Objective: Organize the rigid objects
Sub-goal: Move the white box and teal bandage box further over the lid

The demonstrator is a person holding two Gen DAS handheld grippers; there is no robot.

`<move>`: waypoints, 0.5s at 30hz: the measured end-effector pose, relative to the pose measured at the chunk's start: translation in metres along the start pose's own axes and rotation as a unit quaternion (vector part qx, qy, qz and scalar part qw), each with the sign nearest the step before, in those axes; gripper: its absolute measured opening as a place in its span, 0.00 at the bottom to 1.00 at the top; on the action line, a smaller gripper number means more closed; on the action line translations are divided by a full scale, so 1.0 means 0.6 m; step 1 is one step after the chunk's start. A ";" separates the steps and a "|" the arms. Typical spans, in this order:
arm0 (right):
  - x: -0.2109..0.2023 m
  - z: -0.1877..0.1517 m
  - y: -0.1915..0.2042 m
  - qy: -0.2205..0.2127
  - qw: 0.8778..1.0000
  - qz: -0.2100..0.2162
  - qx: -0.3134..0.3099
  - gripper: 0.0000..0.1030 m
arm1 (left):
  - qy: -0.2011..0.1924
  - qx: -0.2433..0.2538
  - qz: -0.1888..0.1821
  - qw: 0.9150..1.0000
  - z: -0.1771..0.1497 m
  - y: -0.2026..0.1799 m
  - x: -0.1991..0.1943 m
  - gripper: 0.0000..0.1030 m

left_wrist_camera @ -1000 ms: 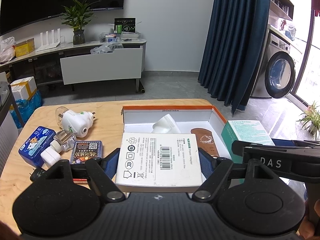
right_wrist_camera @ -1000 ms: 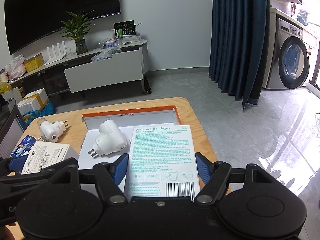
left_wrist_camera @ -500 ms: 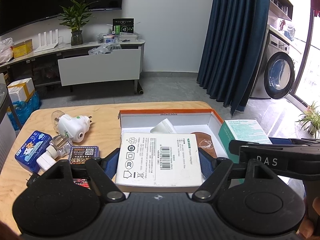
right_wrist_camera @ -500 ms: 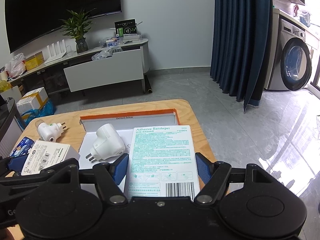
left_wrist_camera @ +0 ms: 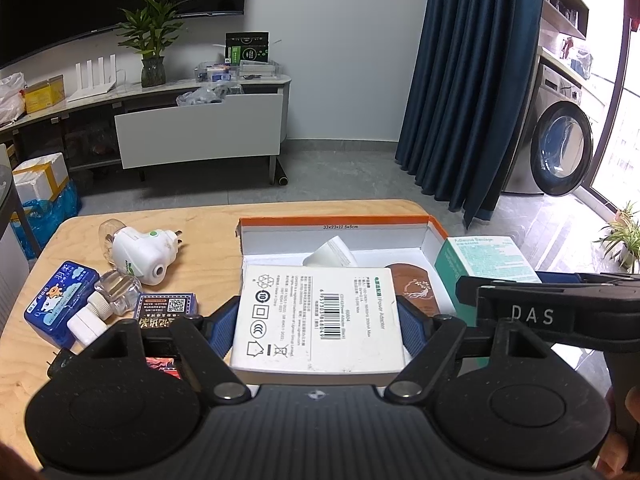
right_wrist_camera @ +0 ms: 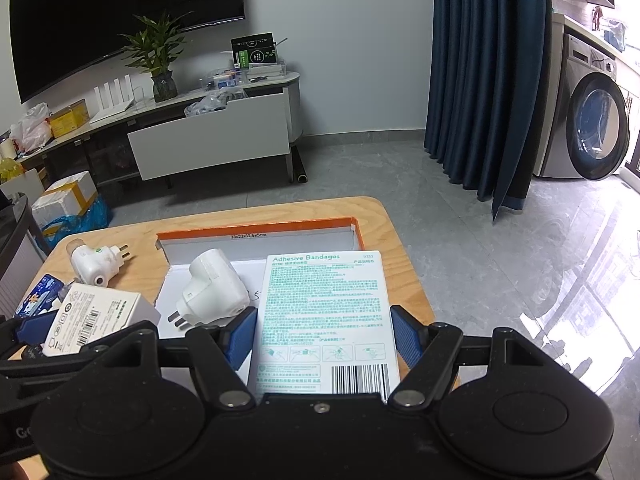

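Pale wood grain covers the rounded worktop [left_wrist_camera: 208, 216], where an orange-rimmed cardboard tray [left_wrist_camera: 336, 222] holds a white plug [right_wrist_camera: 214, 292], partly hidden. Left tool [left_wrist_camera: 318, 326] is clamped on a flat white adapter box [left_wrist_camera: 316, 316]; right tool [right_wrist_camera: 322, 338] is clamped on a green-printed bandage box [right_wrist_camera: 326, 316], both above the tray.
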State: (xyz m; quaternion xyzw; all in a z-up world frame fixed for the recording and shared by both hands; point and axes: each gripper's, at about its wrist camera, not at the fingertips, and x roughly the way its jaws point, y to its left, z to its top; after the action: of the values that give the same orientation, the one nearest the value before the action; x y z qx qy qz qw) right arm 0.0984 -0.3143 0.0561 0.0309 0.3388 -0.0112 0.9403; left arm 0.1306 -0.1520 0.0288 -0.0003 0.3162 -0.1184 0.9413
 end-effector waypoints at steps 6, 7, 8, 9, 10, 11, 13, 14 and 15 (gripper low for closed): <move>0.007 0.005 -0.002 0.000 1.000 -0.001 0.000 0.82 | 0.002 0.001 -0.002 1.000 0.000 -0.002 0.006 0.77; 0.008 0.006 -0.002 0.000 1.000 -0.001 0.000 0.82 | 0.002 0.001 -0.002 1.000 0.000 -0.002 0.006 0.77; 0.010 0.006 -0.002 0.001 1.000 -0.001 0.000 0.82 | 0.002 0.001 -0.002 1.000 0.000 -0.002 0.007 0.77; 0.011 0.008 -0.003 0.001 1.000 -0.001 0.001 0.82 | 0.002 0.001 -0.003 1.000 0.000 -0.002 0.007 0.77; 0.012 0.009 -0.004 0.001 1.000 -0.001 0.002 0.82 | 0.003 0.001 -0.003 1.000 0.000 -0.003 0.008 0.77; 0.013 0.010 -0.005 0.001 1.000 -0.001 0.003 0.82 | 0.003 0.001 -0.003 1.000 0.000 -0.002 0.009 0.77; 0.015 0.011 -0.005 0.001 1.000 0.000 0.003 0.82 | 0.004 0.001 -0.003 1.000 -0.001 -0.002 0.011 0.77; 0.015 0.011 -0.005 0.002 1.000 0.000 0.002 0.82 | 0.005 0.000 -0.003 1.000 -0.001 -0.001 0.012 0.77; 0.016 0.012 -0.006 0.002 1.000 0.000 0.002 0.82 | 0.005 -0.001 -0.003 1.000 -0.001 -0.001 0.013 0.77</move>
State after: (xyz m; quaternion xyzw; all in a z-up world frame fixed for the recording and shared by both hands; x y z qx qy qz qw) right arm 0.1104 -0.3181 0.0551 0.0329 0.3407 -0.0119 0.9395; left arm 0.1366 -0.1542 0.0237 -0.0017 0.3211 -0.1209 0.9393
